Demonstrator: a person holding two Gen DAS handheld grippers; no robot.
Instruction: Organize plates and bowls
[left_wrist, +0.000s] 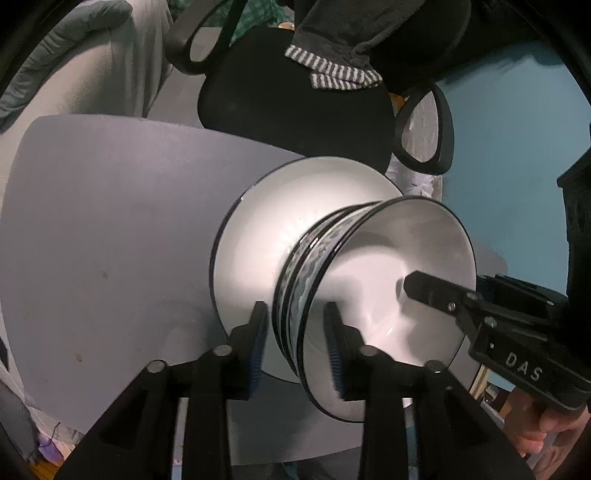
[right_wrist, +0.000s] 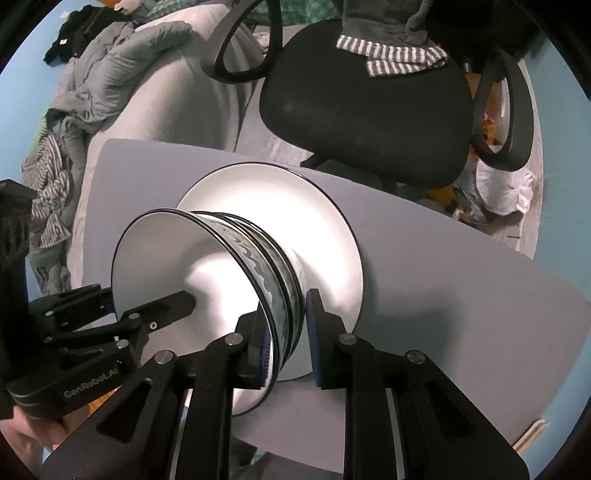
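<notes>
Bowls (left_wrist: 373, 295), nested into a short stack with a dark wavy band around their outer walls, stand on a white plate (left_wrist: 288, 221) with a thin dark rim, and the plate lies on the grey worktop (left_wrist: 110, 240) in the middle of both frames. In the left wrist view the left tongs (left_wrist: 295, 345) sit at bottom centre, their blue-padded fingers (left_wrist: 258, 347) spread either side of the stack's wall, one outside and one over the white interior; whether the pads touch the wall cannot be told, so the grip is unclear. From the right edge of that frame the right tongs (left_wrist: 417, 286) reach in, one black finger lying inside the top bowl. In the right wrist view the right tongs (right_wrist: 286, 332) are at bottom centre and likewise straddle the stack's wall, with the same doubt about contact, while the left tongs (right_wrist: 184, 299) enter from the lower left, one finger inside the bowl. Beyond the worktop, toward the top of both frames, stands a black office chair (right_wrist: 365, 110) with a grey striped garment (right_wrist: 399, 55) draped over it. A grey quilt (right_wrist: 122, 74) lies heaped in the upper left of the right wrist view.
</notes>
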